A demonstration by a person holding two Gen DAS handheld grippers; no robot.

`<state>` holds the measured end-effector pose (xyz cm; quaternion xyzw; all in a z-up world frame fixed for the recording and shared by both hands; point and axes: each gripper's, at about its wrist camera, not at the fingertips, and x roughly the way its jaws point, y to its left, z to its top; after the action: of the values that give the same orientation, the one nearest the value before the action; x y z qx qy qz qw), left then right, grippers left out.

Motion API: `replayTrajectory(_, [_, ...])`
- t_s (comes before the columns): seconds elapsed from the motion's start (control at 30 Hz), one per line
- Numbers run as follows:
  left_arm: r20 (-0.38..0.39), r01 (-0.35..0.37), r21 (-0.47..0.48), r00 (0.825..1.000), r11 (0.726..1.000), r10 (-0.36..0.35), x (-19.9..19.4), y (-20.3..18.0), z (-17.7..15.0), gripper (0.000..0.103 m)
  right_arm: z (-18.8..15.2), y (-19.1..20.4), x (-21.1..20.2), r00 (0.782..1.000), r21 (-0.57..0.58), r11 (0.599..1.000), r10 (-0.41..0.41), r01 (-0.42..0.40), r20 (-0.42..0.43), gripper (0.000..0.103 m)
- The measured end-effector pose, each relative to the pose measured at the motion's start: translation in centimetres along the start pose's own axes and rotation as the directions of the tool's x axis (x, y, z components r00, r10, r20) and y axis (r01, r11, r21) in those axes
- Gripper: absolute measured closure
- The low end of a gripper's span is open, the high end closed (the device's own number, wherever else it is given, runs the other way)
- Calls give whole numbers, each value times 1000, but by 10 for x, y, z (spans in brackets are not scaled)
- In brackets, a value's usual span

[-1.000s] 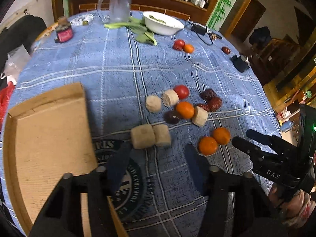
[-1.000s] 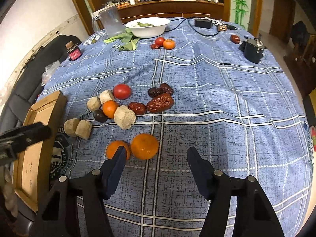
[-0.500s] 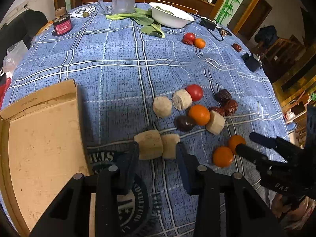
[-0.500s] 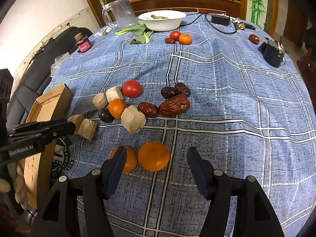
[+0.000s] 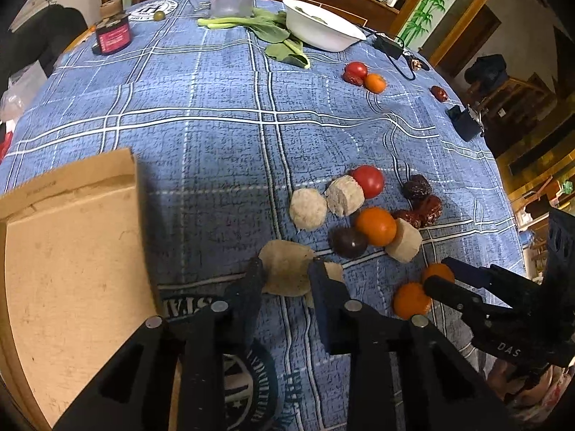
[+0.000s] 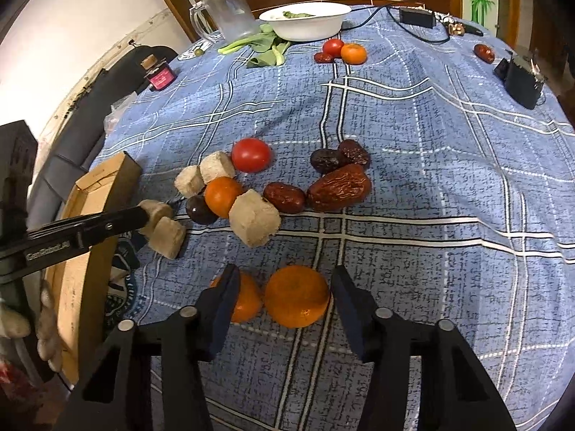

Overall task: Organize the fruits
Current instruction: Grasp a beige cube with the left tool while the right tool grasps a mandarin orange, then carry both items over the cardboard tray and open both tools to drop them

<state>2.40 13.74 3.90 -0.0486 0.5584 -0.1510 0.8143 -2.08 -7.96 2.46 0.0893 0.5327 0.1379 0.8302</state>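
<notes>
Both grippers dropped nearer worktop (image 5: 215, 107). Left gripper (image 5: 285, 273) fingers just closed, pinching beige chunk (image 5: 285, 267). Right gripper (image 6: 284, 287) fingers closing around orange (image 6: 296, 296), not yet touching. Next: finish squeeze, lift toward tray (image 5: 64, 244).

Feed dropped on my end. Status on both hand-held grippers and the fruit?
Left hand-held gripper closing on beige chunk. Right hand-held gripper closing around orange, not yet gripping. Second orange touching it, behind left finger.
</notes>
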Motion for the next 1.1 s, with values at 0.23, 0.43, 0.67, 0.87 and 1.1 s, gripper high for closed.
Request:
replayTrajectory(0.23, [-1, 16, -13, 1000, 1000, -16, 3, 2, 4, 75, -3, -13, -4, 1000, 29, 999, 20, -19, -6, 61])
replayTrajectory(0.43, [-5, 0, 5, 1000, 1000, 0, 13, -4, 7, 64, -2, -4, 2, 1000, 9, 1000, 17, -17, -18, 61])
replayTrajectory(0.67, [15, -6, -7, 1000, 1000, 6, 12, -1, 3, 67, -4, -3, 2, 1000, -3, 1000, 2, -2, -13, 65])
replayTrajectory(0.87, [47, -18, -7, 999, 1000, 18, 0, -6, -1, 67, -9, 3, -6, 1000, -13, 1000, 0, 0, -3, 66])
replayTrajectory(1.1, [117, 4, -38, 993, 999, 1, -39, -1, -9, 67, -10, 19, -23, 1000, -30, 999, 23, -22, 19, 66])
